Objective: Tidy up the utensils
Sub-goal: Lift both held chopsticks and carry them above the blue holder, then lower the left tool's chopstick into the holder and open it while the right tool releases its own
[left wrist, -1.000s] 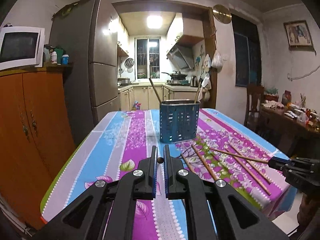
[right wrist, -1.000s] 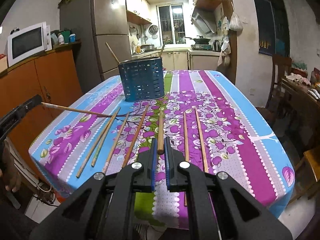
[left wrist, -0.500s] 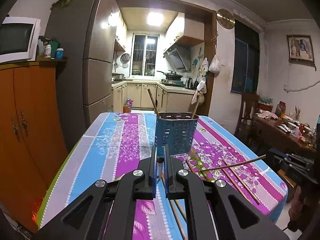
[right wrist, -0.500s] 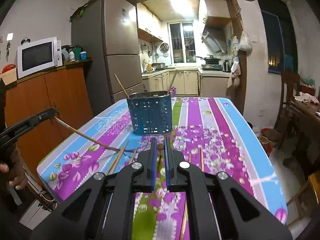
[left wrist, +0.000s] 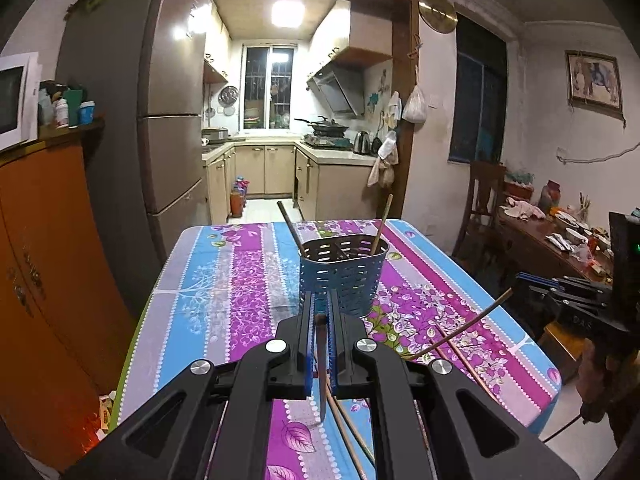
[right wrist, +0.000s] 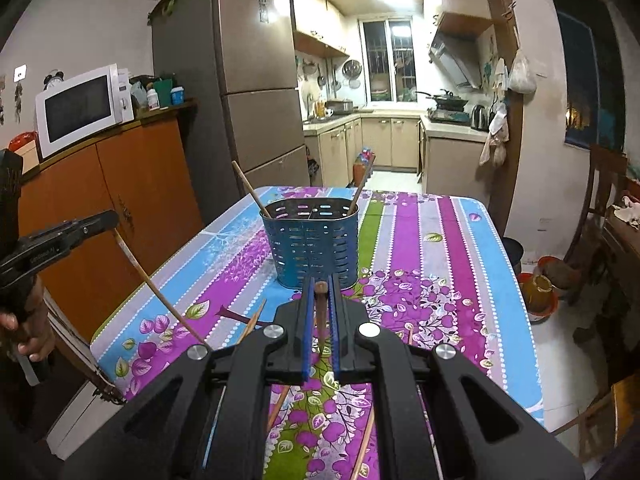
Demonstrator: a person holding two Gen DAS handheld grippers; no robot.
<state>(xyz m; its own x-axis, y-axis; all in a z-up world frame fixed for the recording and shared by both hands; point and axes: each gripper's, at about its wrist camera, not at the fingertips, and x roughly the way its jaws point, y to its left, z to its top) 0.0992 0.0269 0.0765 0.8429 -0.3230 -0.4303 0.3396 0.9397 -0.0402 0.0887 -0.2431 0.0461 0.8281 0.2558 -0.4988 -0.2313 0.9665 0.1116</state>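
A blue perforated utensil holder (left wrist: 343,276) (right wrist: 314,242) stands on the floral tablecloth with two chopsticks leaning inside. My left gripper (left wrist: 320,304) is shut on a wooden chopstick (left wrist: 321,364) that hangs down, raised above the table short of the holder. My right gripper (right wrist: 321,286) is shut on another chopstick (right wrist: 320,312), also raised. Each gripper shows in the other's view: the right one (left wrist: 524,280) with its chopstick (left wrist: 464,330), the left one (right wrist: 108,220) with its chopstick (right wrist: 156,288). Several chopsticks (left wrist: 460,352) (right wrist: 252,320) lie on the table.
An orange cabinet (right wrist: 120,184) with a microwave (right wrist: 80,108) and a fridge (right wrist: 240,80) stand left of the table (right wrist: 460,248). A chair (left wrist: 484,200) and a cluttered side table (left wrist: 560,232) stand at the right. An orange bucket (right wrist: 540,292) is on the floor.
Both grippers have lifted their chopsticks off the table and risen higher. The chopsticks now hang tilted downward, and the holder is seen from above.
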